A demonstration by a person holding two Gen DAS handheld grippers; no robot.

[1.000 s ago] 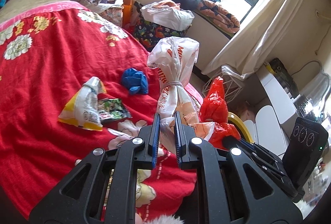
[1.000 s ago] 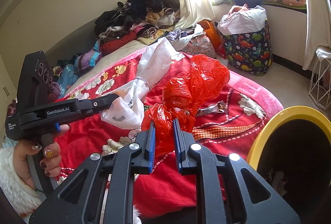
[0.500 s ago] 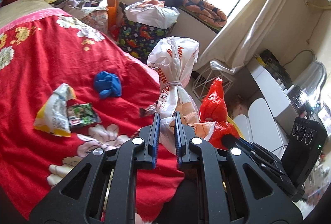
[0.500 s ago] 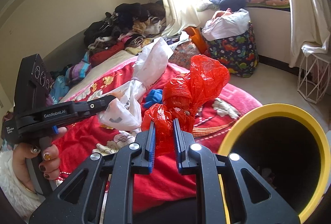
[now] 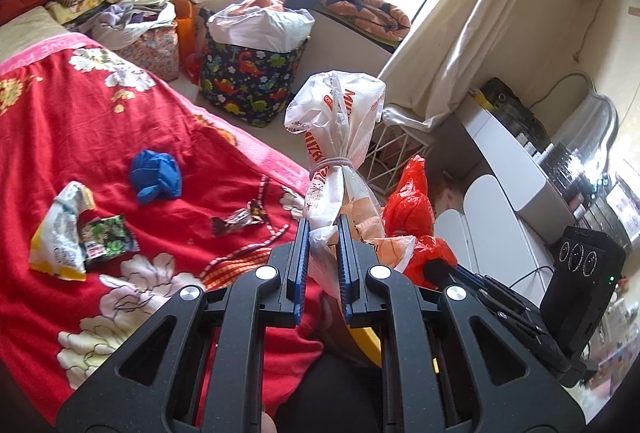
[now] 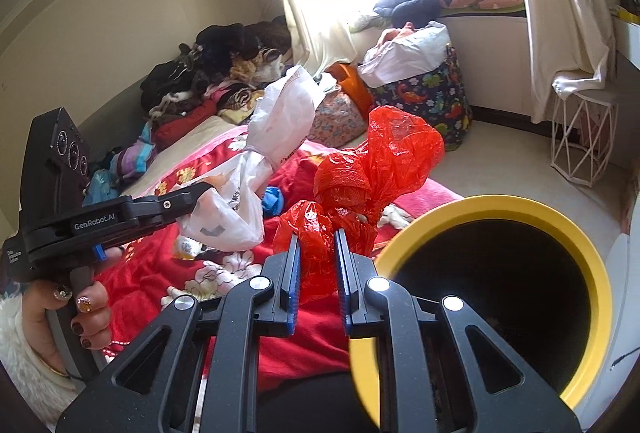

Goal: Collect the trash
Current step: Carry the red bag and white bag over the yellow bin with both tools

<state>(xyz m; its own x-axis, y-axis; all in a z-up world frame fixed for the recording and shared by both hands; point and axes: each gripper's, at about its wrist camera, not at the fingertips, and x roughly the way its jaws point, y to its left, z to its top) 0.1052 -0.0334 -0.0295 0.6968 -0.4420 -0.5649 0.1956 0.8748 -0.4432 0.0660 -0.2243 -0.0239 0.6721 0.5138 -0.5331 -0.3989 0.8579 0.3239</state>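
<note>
From my left wrist camera, my left gripper (image 5: 323, 233) is clamped on the low end of the white bag (image 5: 338, 137), below its tied neck, so the puffed top stands up ahead of the fingers and nothing spills. Beside it to the right the red bag (image 5: 412, 201) shows, with my right gripper (image 5: 434, 268) under it. On the red blanket (image 5: 80, 137) a blue wad (image 5: 156, 179), a yellow packet (image 5: 60, 245), a green wrapper (image 5: 106, 240) and a dark candy wrapper (image 5: 240, 221) lie loose, not yet collected. From my right wrist camera, the right gripper (image 6: 316, 241) pinches the red bag (image 6: 376, 169) by its crumpled base, held just beside the yellow bin (image 6: 560, 229), whose open mouth sits below and right, ready for a drop, I judge. My left hand (image 6: 76, 309) holds the white bag (image 6: 256, 169) further left, over the blanket.
</note>
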